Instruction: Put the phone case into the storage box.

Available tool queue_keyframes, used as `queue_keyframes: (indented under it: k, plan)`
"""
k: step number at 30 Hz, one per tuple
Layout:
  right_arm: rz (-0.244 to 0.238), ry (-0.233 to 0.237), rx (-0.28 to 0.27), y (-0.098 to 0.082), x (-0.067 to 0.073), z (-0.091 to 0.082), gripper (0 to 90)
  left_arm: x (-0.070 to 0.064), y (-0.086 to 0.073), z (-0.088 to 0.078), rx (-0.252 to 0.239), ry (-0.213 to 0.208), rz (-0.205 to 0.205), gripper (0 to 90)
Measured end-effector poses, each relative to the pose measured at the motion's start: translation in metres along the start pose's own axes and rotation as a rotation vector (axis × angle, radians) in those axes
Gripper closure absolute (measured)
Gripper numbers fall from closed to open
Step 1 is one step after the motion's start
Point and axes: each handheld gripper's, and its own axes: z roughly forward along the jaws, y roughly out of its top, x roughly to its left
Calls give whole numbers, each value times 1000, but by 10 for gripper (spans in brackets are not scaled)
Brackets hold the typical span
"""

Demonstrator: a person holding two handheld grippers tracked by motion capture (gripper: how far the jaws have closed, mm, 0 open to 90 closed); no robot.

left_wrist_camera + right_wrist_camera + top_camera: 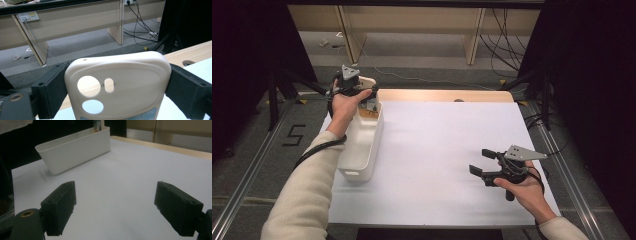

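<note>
Your right claw [478, 161] hovers spread and empty over the smooth white tabletop [437, 150]. Farther off, your left claw [117, 87] pinches a cream, round-cornered soft plastic phone case [120, 82] by its sides, upright above the glossy white rectangular bin [362, 145].

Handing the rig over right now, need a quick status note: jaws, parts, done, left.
Left gripper: jaws shut on the cream soft phone case with round camera cut-outs, held over the far end of the white rectangular plastic bin.
Right gripper: jaws open, nothing between them, above the white table sheet.
Done: case gripped at the bin.
Left: probably lowering the case into the bin or lifting it clear; I can't tell which.
</note>
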Motion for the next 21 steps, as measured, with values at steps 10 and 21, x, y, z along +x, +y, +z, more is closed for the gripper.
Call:
queue_keyframes:
  k: [10, 21]
  plan:
    - [-1, 1, 1, 0, 0, 0, 184, -1, -3, 3, 11, 2, 3, 104]
    - [-3, 1, 3, 0, 0, 0, 184, 0, -5, 6, 20, 4, 3, 104]
